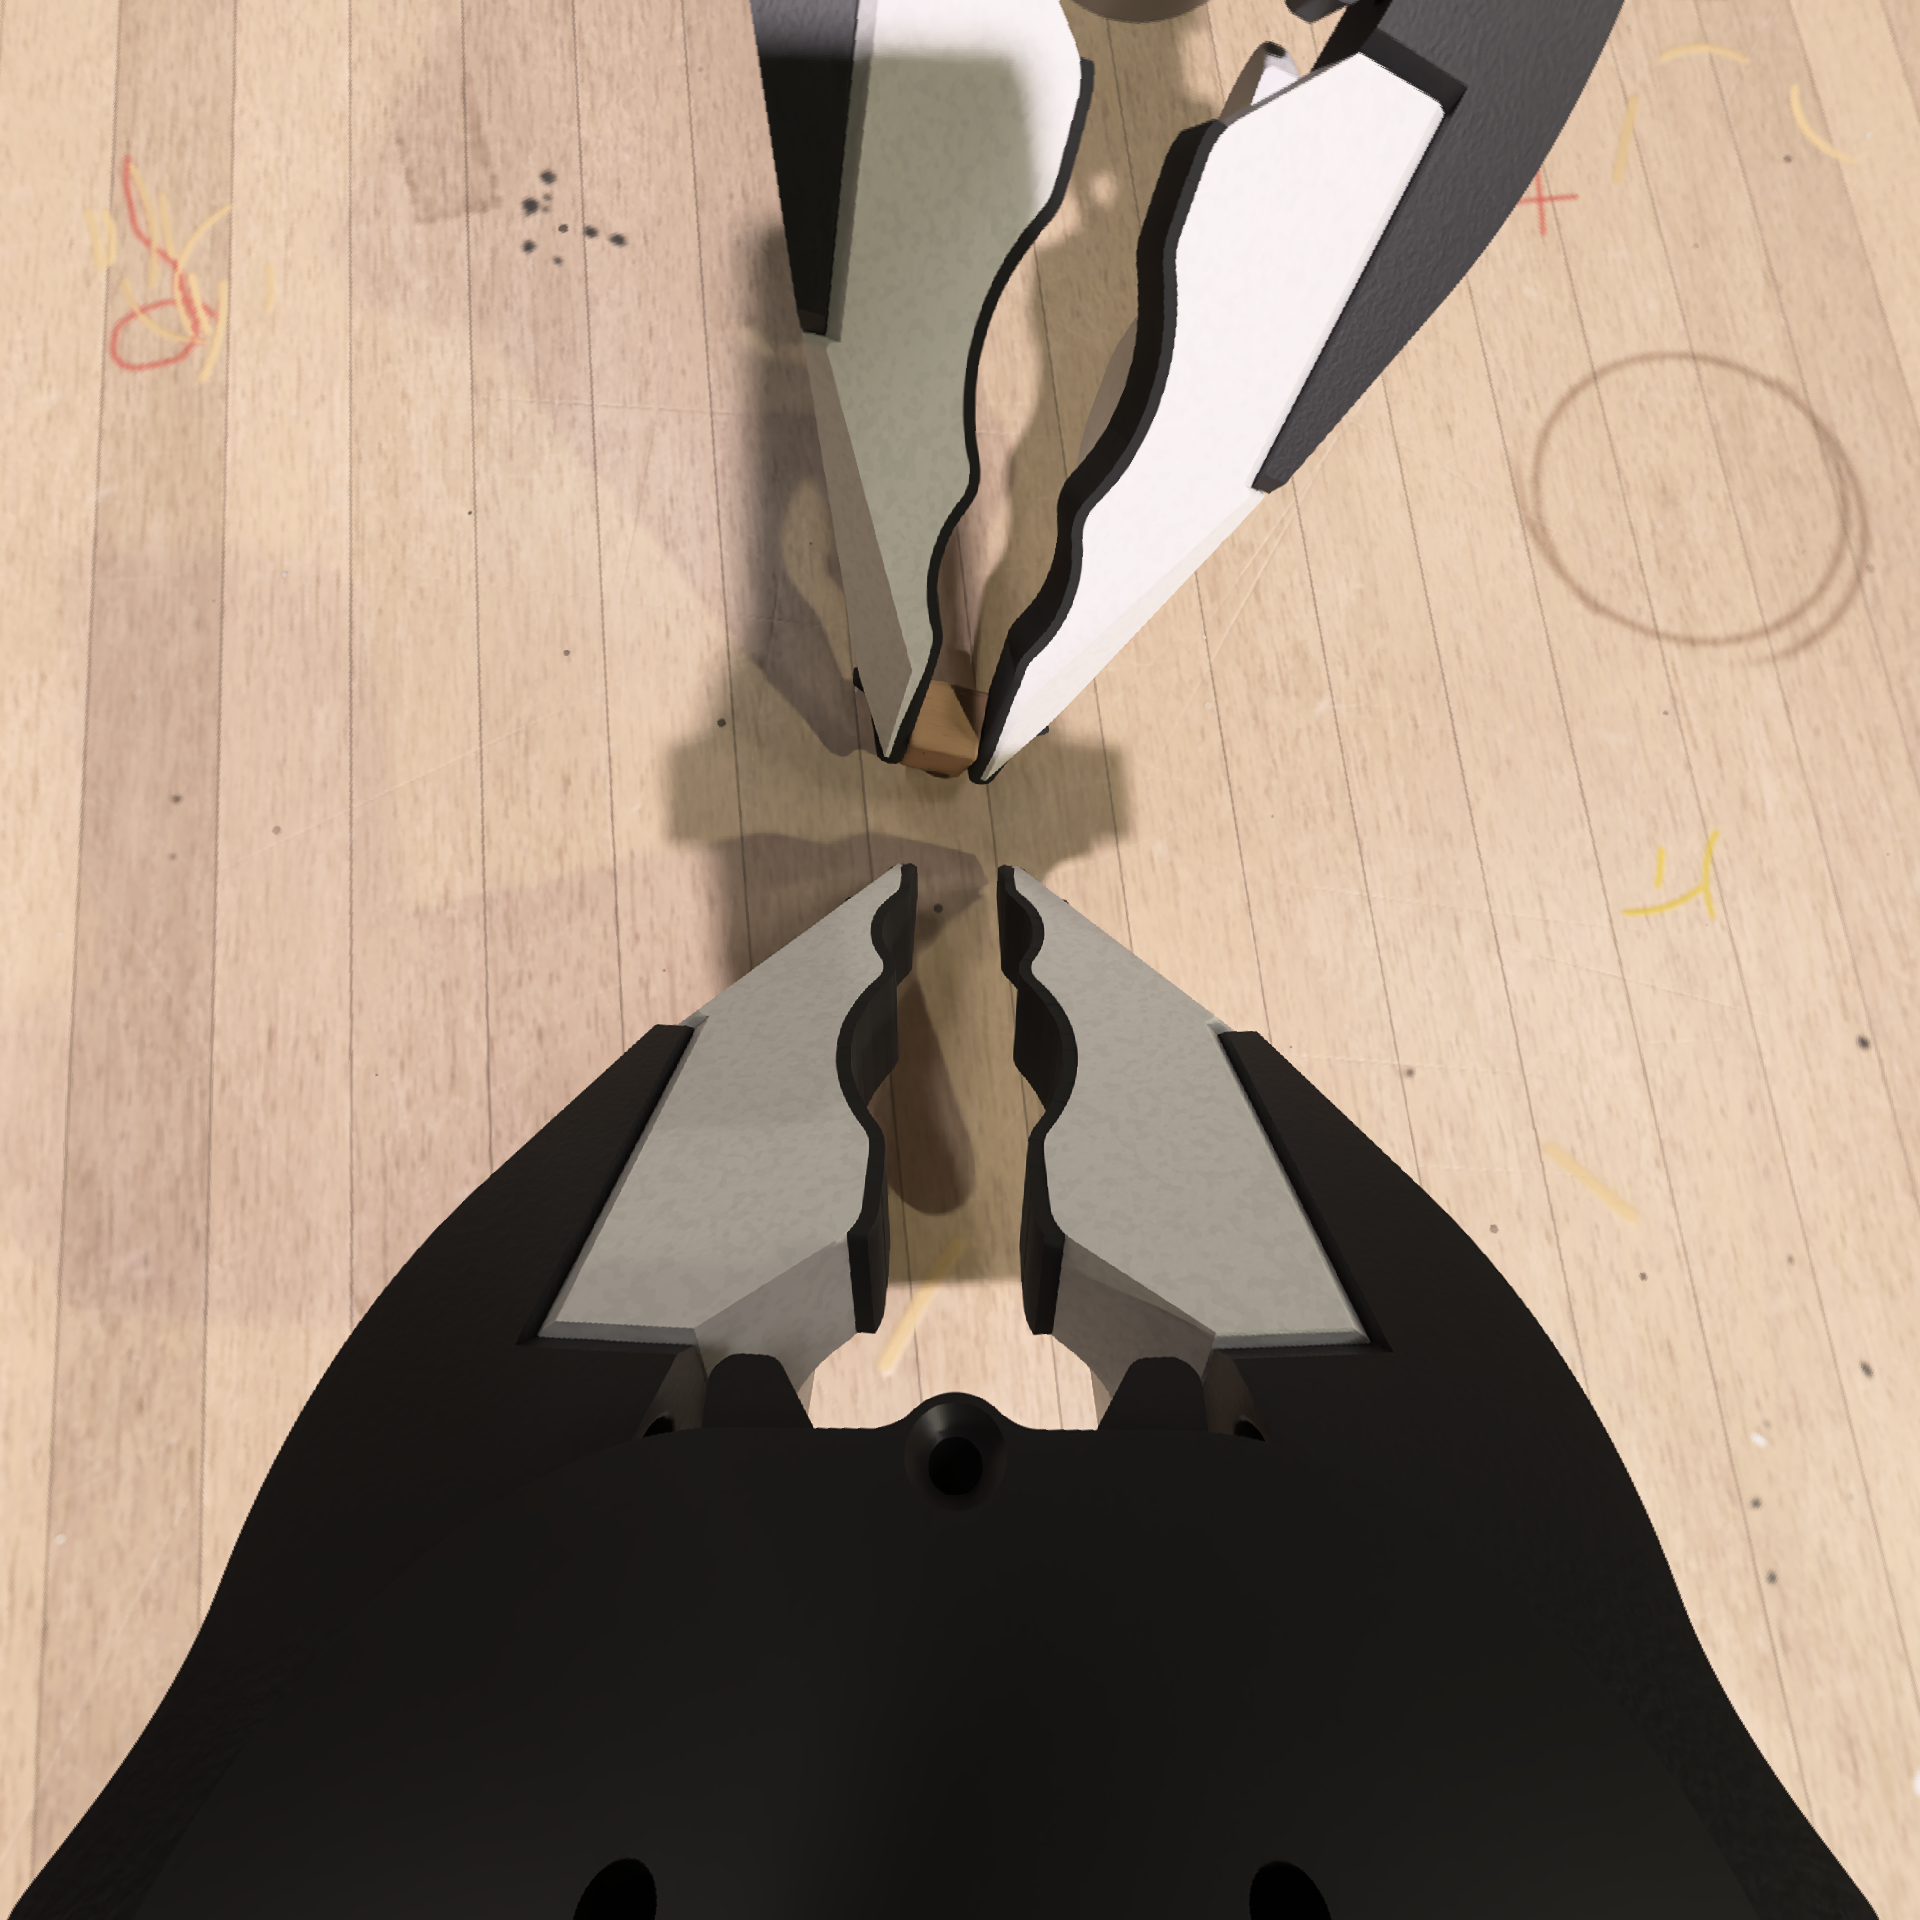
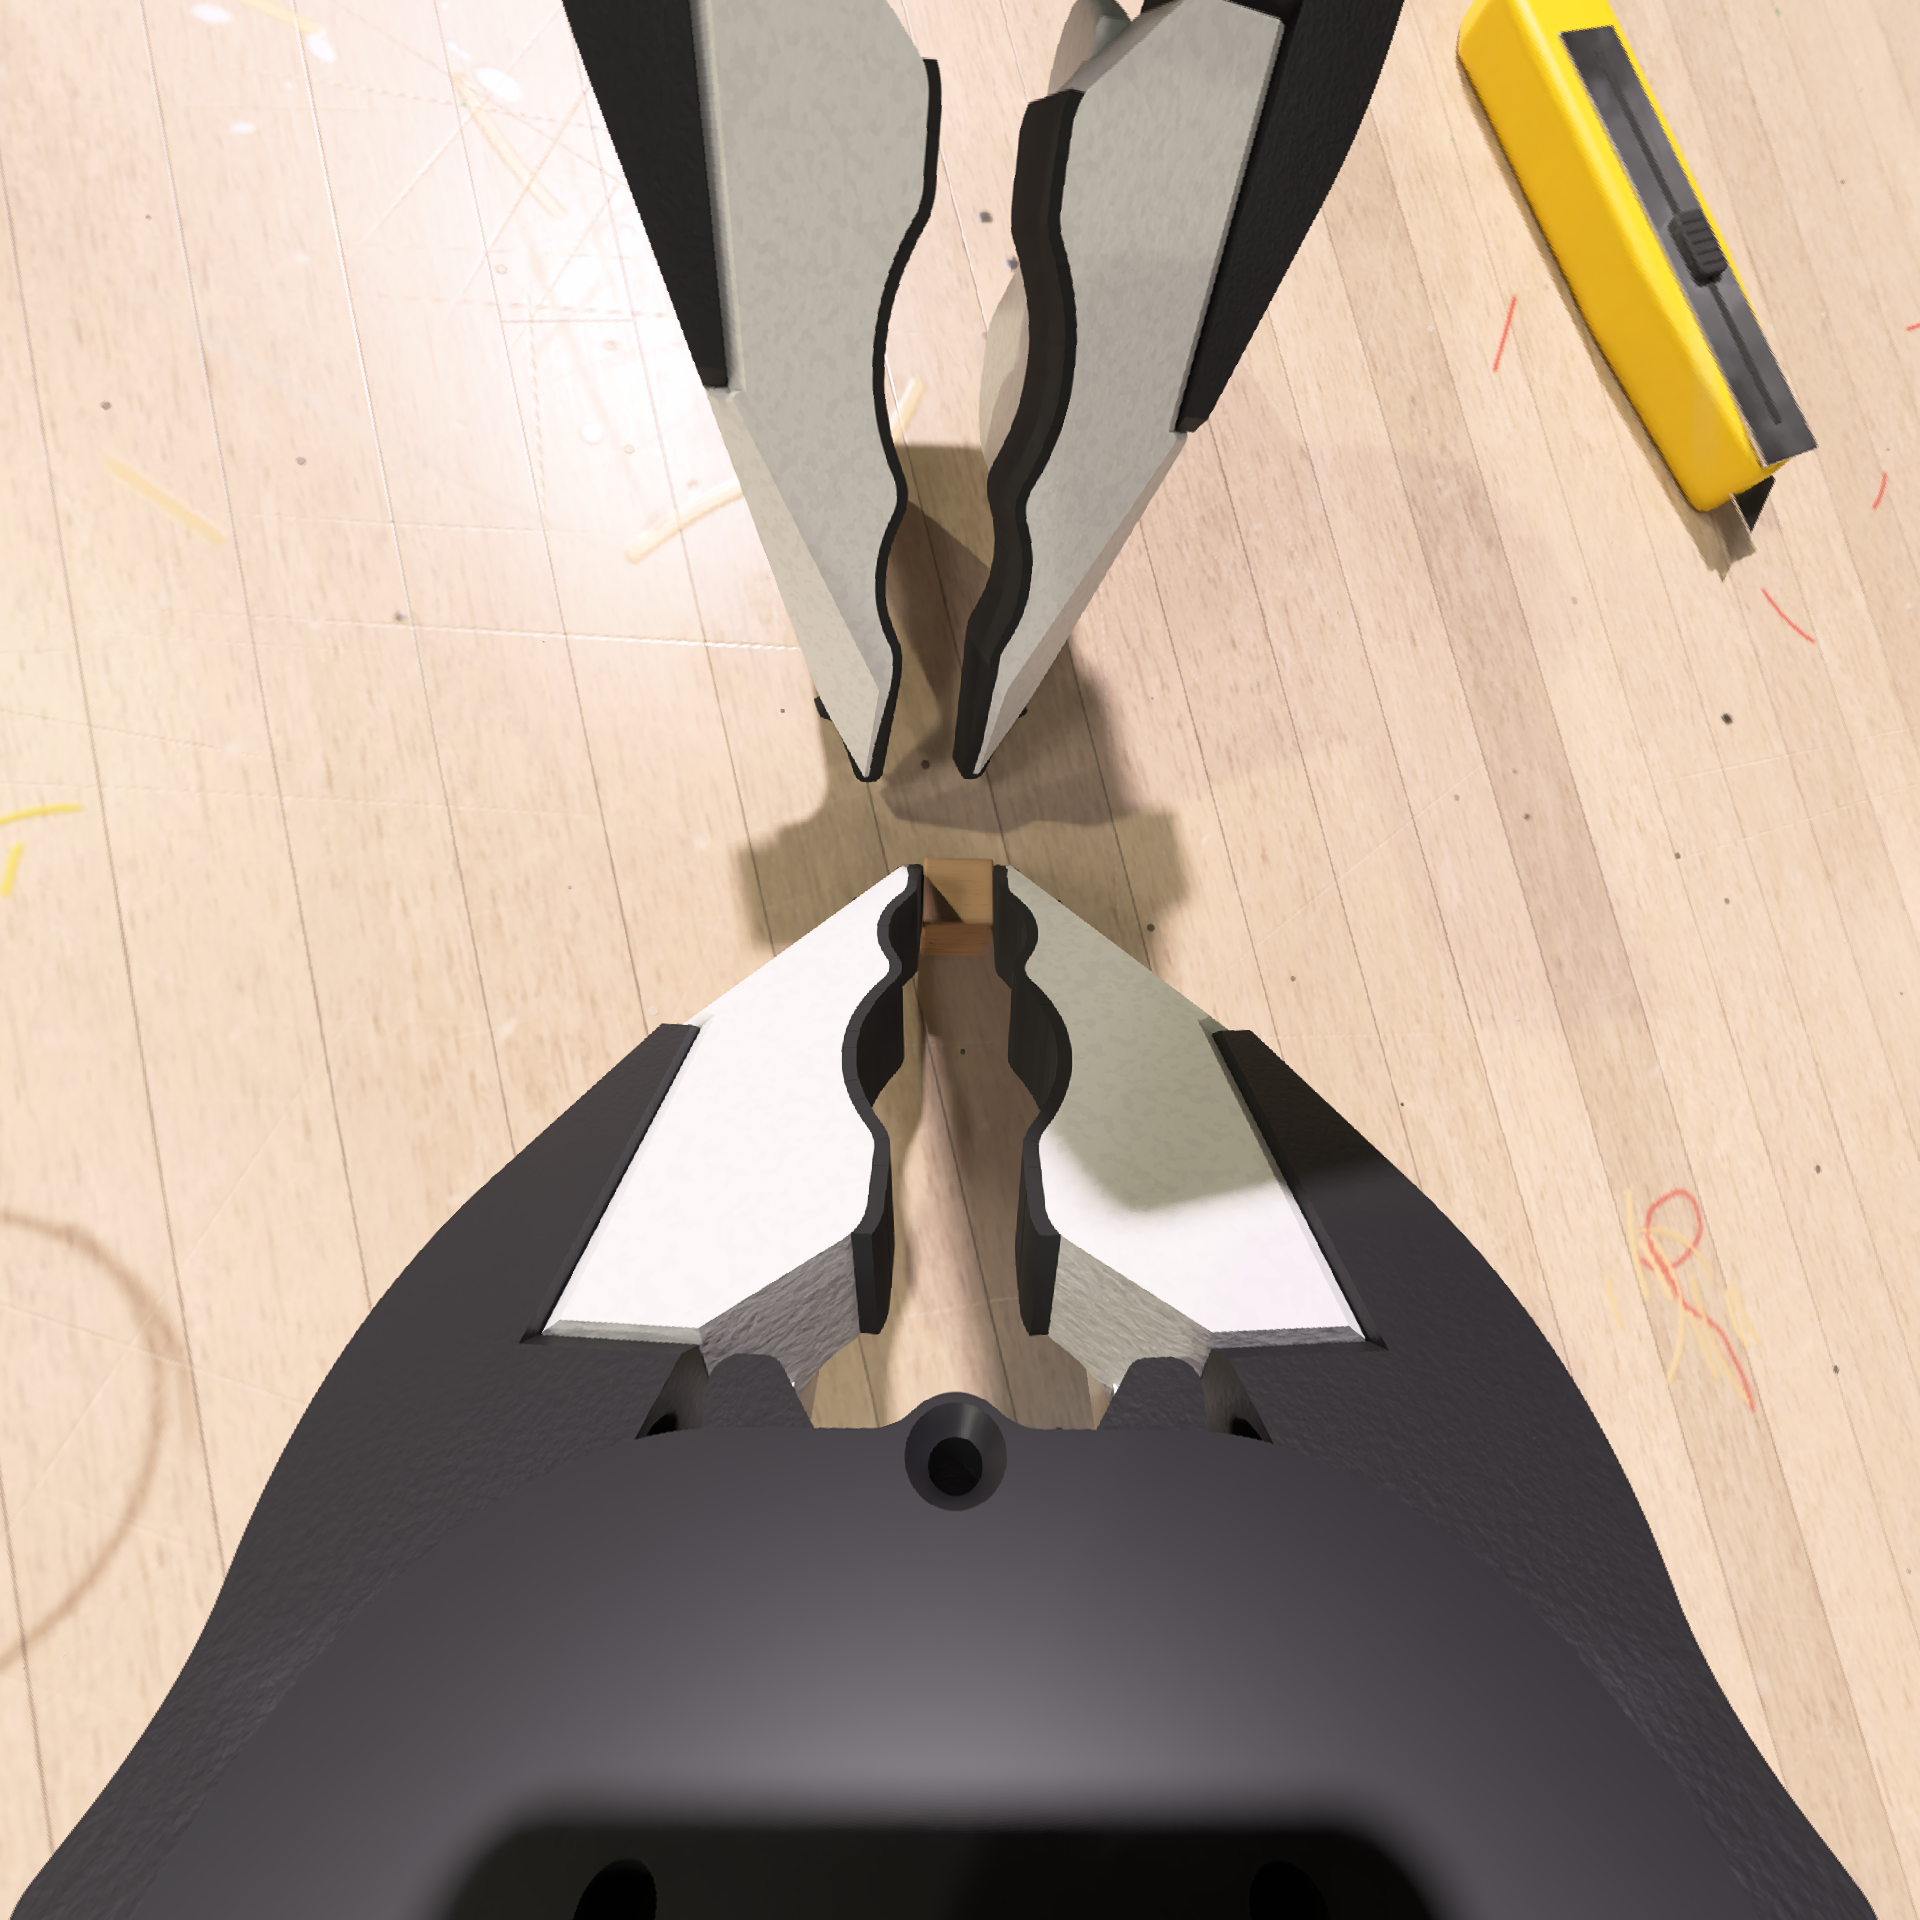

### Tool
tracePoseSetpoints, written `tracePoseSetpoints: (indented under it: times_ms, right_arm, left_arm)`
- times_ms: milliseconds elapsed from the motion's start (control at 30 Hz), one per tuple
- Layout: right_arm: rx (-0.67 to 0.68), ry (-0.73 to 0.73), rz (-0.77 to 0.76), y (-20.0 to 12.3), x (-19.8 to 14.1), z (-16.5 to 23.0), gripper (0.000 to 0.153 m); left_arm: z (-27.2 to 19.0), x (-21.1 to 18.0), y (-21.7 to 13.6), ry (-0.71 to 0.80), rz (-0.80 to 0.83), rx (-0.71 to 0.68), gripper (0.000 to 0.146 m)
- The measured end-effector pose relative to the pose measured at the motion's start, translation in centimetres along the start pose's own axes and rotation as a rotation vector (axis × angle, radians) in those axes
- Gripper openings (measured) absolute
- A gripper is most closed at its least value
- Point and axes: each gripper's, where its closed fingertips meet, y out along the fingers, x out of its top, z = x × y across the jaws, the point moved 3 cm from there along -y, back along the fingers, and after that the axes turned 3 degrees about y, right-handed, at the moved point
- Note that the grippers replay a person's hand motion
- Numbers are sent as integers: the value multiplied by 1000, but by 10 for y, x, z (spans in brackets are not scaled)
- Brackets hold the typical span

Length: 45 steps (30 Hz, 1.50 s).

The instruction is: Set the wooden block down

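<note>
A small wooden block sits pinched between the fingertips of my right gripper, which is shut on it just over the wooden table. I cannot tell whether the block touches the table. In the left wrist view the same block shows in the right gripper, which points toward me. My left gripper faces it tip to tip, a short gap away, with its jaws slightly apart and nothing between them. It also shows in the right wrist view.
A yellow utility knife lies on the table at the far right of the right wrist view. The tabletop bears a brown ring stain, ink specks and crayon scribbles.
</note>
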Motion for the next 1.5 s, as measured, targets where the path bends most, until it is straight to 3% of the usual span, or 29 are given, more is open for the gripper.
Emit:
tracePoseSetpoints:
  times_ms: [167, 667, 1267, 1500]
  right_arm:
    - [-7, -7, 0, 0, 0, 0, 13]
    - [-39, 0, 20, 1, 1, 1, 13]
    - [-53, -14, 5, 1, 1, -3, 13]
    - [-86, -91, 8, 1, 1, -2, 13]
  left_arm:
    - [0, 0, 0, -43, 14, -16, 15]
    - [1, 5, 2, 55, 326, -6, 15]
    - [4, 3, 2, 80, 166, 68, 15]
    - [5, 3, 2, 75, 205, 26, 15]
